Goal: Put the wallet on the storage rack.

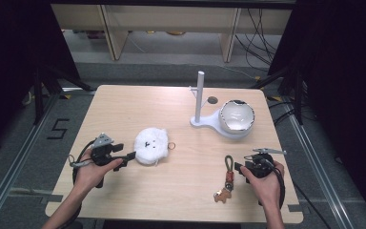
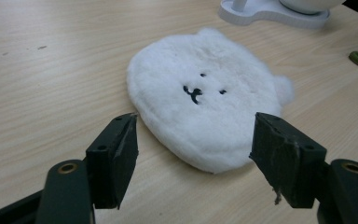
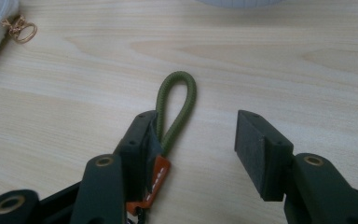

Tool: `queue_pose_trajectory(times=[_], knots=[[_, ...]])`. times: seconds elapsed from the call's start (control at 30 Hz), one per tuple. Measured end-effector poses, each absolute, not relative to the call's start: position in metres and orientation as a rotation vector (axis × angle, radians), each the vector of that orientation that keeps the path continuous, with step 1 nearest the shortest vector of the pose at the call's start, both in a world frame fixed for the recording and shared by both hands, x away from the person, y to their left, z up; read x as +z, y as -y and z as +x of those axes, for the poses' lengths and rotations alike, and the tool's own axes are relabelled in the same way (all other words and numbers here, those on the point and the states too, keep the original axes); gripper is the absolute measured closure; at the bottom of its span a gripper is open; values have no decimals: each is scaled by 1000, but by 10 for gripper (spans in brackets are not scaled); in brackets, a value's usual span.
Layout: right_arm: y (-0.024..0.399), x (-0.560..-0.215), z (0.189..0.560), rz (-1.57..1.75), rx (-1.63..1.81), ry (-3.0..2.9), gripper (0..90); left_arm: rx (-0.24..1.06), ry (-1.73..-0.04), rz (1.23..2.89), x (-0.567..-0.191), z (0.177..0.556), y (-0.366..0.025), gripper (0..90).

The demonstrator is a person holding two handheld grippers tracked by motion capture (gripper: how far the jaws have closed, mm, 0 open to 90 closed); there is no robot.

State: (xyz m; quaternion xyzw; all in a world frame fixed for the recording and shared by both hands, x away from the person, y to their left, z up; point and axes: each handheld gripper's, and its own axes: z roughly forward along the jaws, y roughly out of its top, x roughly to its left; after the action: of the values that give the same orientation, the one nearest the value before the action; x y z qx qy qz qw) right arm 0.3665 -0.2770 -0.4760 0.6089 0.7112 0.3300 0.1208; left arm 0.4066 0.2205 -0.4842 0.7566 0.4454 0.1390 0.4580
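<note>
A white fluffy plush bear face (image 1: pixel 151 145) lies flat on the wooden table (image 1: pixel 124 105), left of middle. My left gripper (image 1: pixel 126 157) is just left of it, open; in the left gripper view its jaws (image 2: pixel 196 126) stand wide apart on either side of the plush's (image 2: pixel 205 102) near edge, without pressing it. A keychain with a green cord loop (image 1: pixel 228 163), an orange tag (image 3: pixel 157 177) and a gingerbread charm (image 1: pixel 224 194) lies at the front right. My right gripper (image 1: pixel 240 168) is open beside it; the loop (image 3: pixel 177 100) runs along one jaw of the gripper (image 3: pixel 196 119).
A white stand (image 1: pixel 205 121) with an upright post (image 1: pixel 200 93) and a white bowl (image 1: pixel 237 116) on its base sits at the back right. A small gold ring (image 1: pixel 171 145) hangs off the plush's right side. Table edges lie close behind both hands.
</note>
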Motion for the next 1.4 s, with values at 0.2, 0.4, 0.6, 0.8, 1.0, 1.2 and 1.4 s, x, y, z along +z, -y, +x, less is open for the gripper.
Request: queue_pose_trajectory(times=[0.2, 0.4, 0.6, 0.8, 1.0, 1.2, 1.4], knots=[[272, -475, 367, 1769, 968, -2105, 488, 288, -1149, 1901, -487, 434, -217, 309], [272, -473, 367, 1745, 970, -2114, 480, 271, -1169, 1924, -487, 453, -209, 309], [272, -472, 368, 1739, 997, -2111, 475, 240, -1194, 1953, -491, 471, -201, 309], [273, -474, 369, 1707, 979, -2121, 470, 223, -1228, 1981, -495, 487, -196, 321], [272, -473, 368, 1736, 967, -2114, 469, 216, -1248, 2001, -498, 491, -191, 334], [271, -474, 369, 1732, 993, -2126, 467, 190, -1281, 2015, -503, 494, -187, 386], [270, -472, 368, 1729, 993, -2124, 466, 187, -1293, 2009, -506, 492, -185, 445]])
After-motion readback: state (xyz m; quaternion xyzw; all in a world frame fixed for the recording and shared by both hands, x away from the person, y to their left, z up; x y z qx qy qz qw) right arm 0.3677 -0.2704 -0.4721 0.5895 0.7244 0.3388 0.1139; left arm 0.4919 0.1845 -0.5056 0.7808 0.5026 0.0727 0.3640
